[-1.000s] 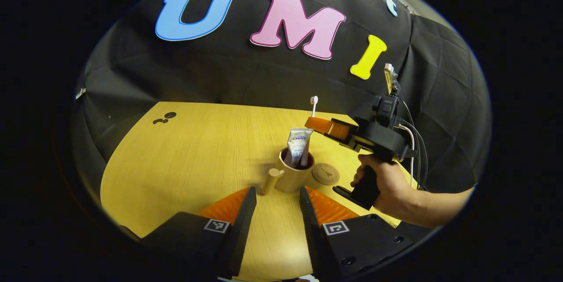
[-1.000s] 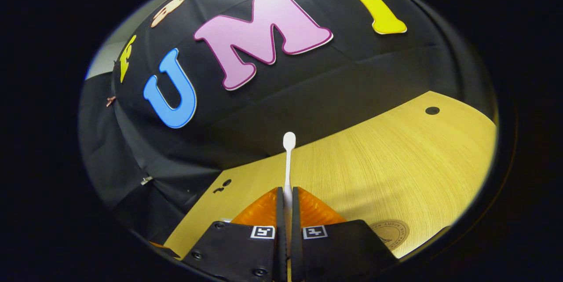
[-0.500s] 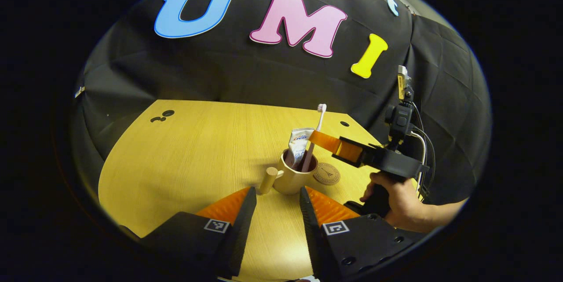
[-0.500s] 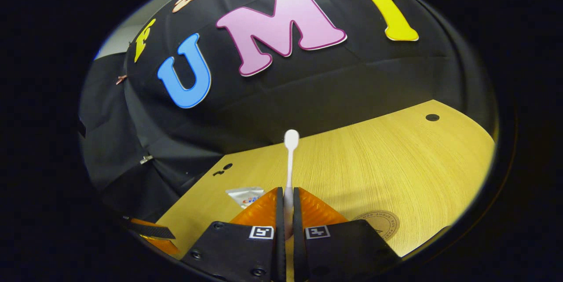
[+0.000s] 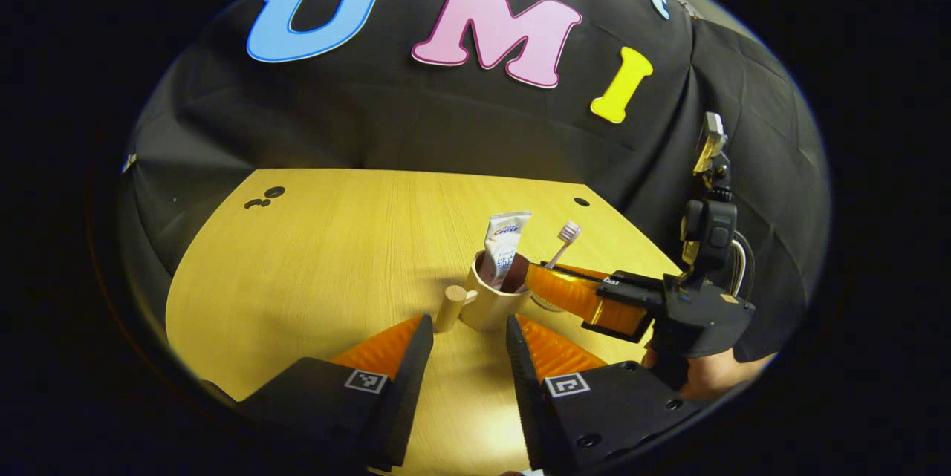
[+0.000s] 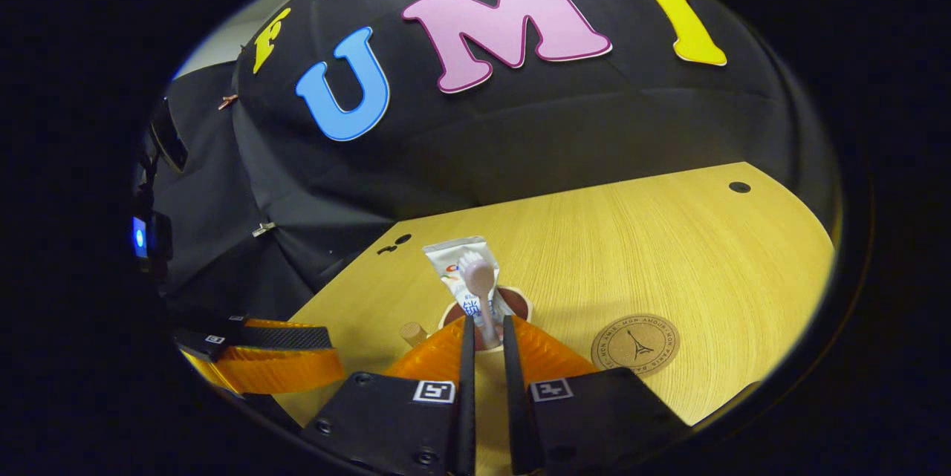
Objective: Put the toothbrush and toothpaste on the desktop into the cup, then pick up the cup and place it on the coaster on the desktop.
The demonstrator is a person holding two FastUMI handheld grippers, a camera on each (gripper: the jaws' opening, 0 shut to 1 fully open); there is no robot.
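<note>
From my left gripper view, the wooden cup stands at 12 o'clock just ahead of my left gripper, whose fingers are spread and empty. The toothpaste tube stands in it; the toothbrush leans out toward 2 o'clock. My right gripper has its fingers slightly parted beside the brush handle; whether they press it I cannot tell. The coaster lies on the desktop at 3 o'clock of the cup.
</note>
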